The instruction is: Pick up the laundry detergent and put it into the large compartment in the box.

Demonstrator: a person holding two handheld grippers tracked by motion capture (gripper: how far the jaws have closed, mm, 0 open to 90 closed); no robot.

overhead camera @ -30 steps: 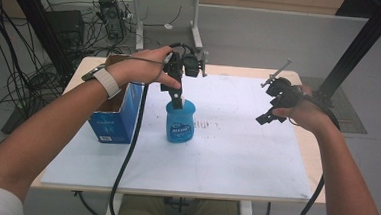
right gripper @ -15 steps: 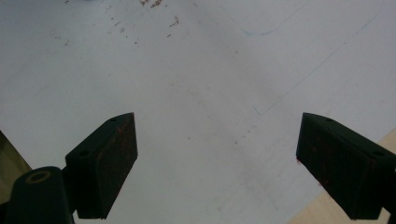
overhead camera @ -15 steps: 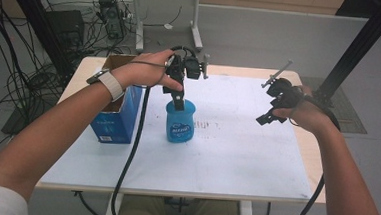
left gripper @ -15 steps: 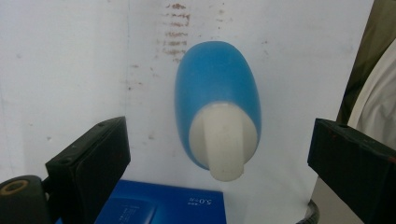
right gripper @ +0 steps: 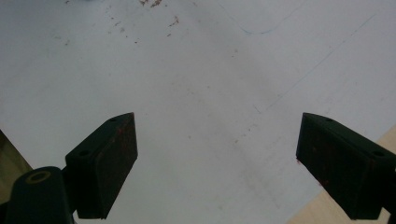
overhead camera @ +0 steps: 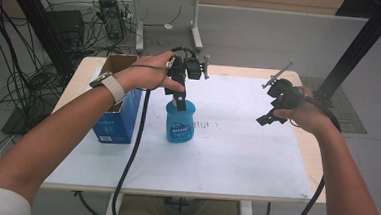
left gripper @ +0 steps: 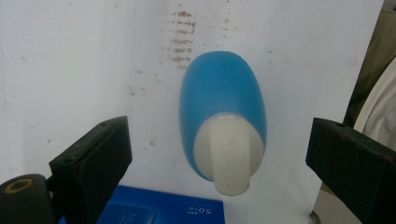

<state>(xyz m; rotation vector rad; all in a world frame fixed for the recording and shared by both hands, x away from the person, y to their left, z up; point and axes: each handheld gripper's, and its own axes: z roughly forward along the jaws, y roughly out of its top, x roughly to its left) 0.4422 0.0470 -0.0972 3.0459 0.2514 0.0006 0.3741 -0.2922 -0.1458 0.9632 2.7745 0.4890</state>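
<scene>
A blue bottle [overhead camera: 180, 124] with a white cap stands upright on the white sheet, left of the table's middle. My left gripper [overhead camera: 179, 103] hangs straight above it, pointing down. In the left gripper view the bottle [left gripper: 223, 93] and its cap [left gripper: 229, 158] lie between the wide-apart jaws of the left gripper [left gripper: 218, 140], and neither jaw touches it. Held above the right side of the sheet, my right gripper [overhead camera: 271, 105] is open. The right gripper view shows the right gripper [right gripper: 217, 140] over bare white sheet, with nothing between its jaws.
An open blue carton [overhead camera: 118, 110] stands just left of the bottle, and its edge [left gripper: 154, 210] shows under the left gripper. The white sheet [overhead camera: 236, 150] covers most of the wooden table [overhead camera: 315, 170]. Cables trail from both grippers over the front edge.
</scene>
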